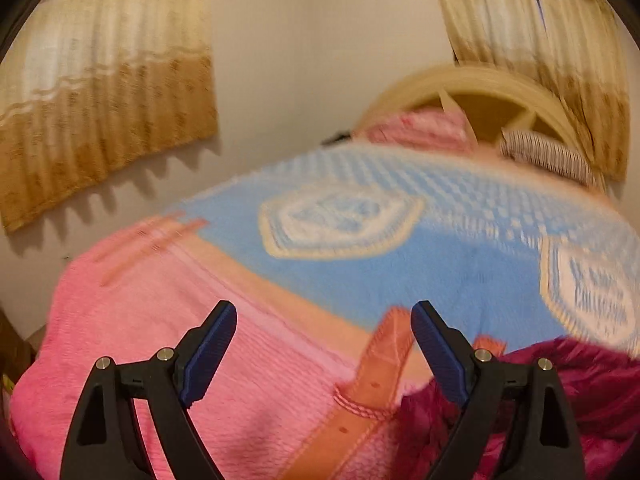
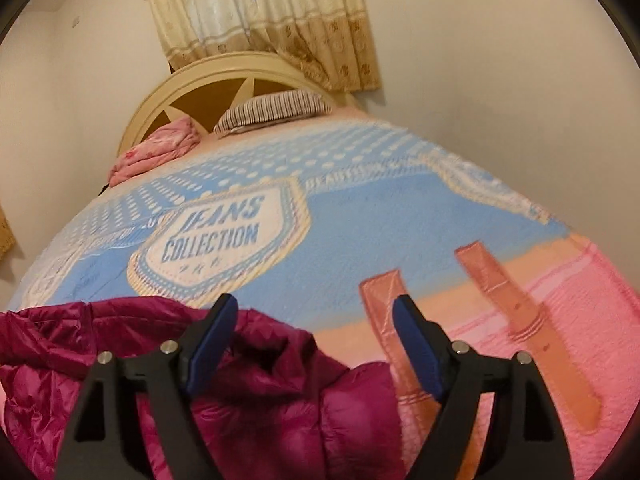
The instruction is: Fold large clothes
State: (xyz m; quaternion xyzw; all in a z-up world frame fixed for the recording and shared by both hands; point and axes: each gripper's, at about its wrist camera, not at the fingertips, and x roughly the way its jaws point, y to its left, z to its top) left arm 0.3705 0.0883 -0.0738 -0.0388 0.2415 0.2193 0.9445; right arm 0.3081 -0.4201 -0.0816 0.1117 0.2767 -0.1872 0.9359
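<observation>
A magenta quilted puffer jacket lies crumpled on the near end of the bed. In the left wrist view its edge shows at the lower right. My right gripper is open and empty, held just above the jacket's upper right part. My left gripper is open and empty above the pink part of the bed cover, left of the jacket. Neither gripper touches the cloth.
The bed carries a blue and pink blanket with a "JEANS COLLECTION" badge. At the head lie a striped pillow and a folded pink cloth before a cream headboard. Curtains hang on the walls.
</observation>
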